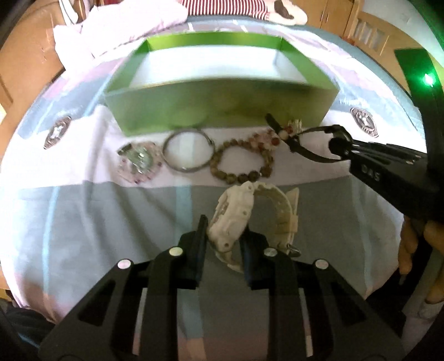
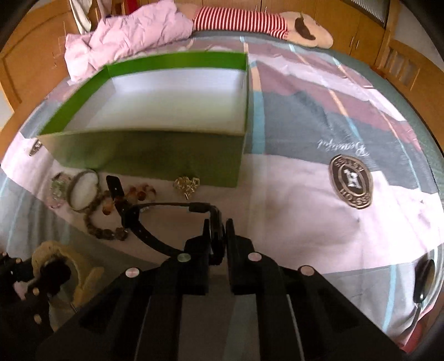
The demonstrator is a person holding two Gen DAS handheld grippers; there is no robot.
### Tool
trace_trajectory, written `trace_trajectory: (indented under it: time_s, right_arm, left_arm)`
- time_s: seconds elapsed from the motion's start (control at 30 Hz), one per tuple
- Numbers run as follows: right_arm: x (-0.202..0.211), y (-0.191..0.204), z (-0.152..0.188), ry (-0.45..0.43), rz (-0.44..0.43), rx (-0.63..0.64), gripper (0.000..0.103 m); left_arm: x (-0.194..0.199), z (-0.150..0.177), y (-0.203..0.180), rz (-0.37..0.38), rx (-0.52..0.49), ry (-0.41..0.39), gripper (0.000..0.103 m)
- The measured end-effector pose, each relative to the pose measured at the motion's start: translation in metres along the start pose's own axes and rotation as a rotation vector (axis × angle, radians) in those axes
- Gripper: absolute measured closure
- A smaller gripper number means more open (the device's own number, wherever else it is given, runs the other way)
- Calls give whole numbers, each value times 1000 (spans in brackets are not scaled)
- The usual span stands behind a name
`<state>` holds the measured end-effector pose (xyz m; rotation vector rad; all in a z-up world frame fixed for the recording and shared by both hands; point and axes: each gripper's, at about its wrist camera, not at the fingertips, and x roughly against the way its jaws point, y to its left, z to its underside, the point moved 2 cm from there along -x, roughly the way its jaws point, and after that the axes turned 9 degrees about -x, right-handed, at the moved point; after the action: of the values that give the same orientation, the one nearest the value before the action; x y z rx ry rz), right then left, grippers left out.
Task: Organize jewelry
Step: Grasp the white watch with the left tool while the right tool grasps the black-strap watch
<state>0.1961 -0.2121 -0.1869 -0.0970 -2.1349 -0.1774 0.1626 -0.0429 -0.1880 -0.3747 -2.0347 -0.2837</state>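
A home bedroom: a bed sheet [image 2: 319,172] in pink, grey and white patches fills the frame, a crumpled pink quilt [image 2: 130,36] and a striped plush toy [image 2: 249,19] lie at the top, and wooden cabinets [image 2: 358,27] line the top right.

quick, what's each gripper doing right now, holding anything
left gripper: fingers closed on the white watch.
right gripper: fingers closed on the black watch.

White watch [image 1: 230,222] stands on edge between the left gripper's fingers [image 1: 199,236]. Black watch [image 2: 155,222] trails leftward from the right gripper's fingers [image 2: 230,233].
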Motion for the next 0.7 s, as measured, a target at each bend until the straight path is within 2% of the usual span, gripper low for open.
trace_trajectory:
  time_s: [0.1,0.23,0.27,0.33,0.4,0.53,0.7]
  right_arm:
    - [15,-2,1,-16,0,10,93]
    - [39,-9,1,-51,-47,-6,92]
    - [37,-3,1,-41,-12,42,93]
    - [21,6,10,-6,122,174,95]
    - [17,1,18,14,151,197,94]
    - [24,-7,22,6,144,177,94]
    - [30,-5,20,5,90,139,94]
  left_arm:
    - [13,-2,0,-8,-3,-24,81]
    - [26,-1,2,-6,-2,-46,81]
    - [26,0,4,-6,-1,-45,81]
    - [25,3,6,-6,2,-39,81]
    - [26,6,6,-2,5,-40,81]
    - [23,12,8,1,12,-29,81]
    - [21,15,3,13,0,-23,81]
